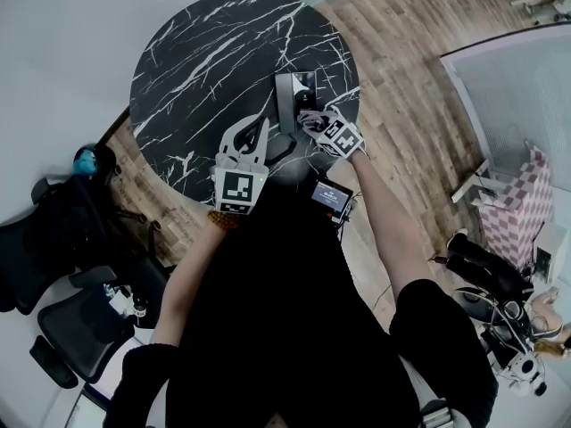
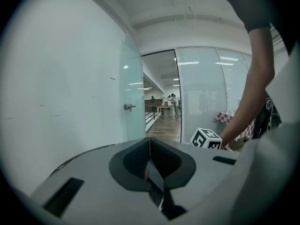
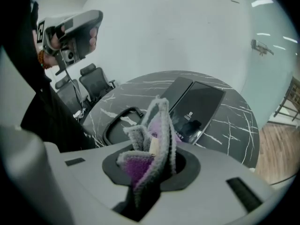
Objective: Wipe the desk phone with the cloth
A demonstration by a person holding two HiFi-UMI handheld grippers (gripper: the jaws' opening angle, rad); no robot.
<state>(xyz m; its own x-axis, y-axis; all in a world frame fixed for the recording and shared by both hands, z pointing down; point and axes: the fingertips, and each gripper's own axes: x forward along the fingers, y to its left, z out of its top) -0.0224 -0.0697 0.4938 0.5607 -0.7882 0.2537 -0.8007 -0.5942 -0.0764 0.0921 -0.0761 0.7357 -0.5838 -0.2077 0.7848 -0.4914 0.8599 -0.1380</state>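
Grips a bunched purple and grey cloth (image 3: pixel 161 121) tight in the closed jaws of the right gripper (image 3: pixel 152 142), just by the near end of the black desk phone (image 3: pixel 197 104) lying flat near the edge of the round black marble table (image 1: pixel 196 61). Holds the left gripper (image 2: pixel 149 164) over the table's near edge just left of the phone, jaws pressed together with nothing between them, aimed at a white wall (image 2: pixel 70 78) and glass door (image 2: pixel 133 97). Shows a black cord (image 3: pixel 117 118) looping on the tabletop beside the phone.
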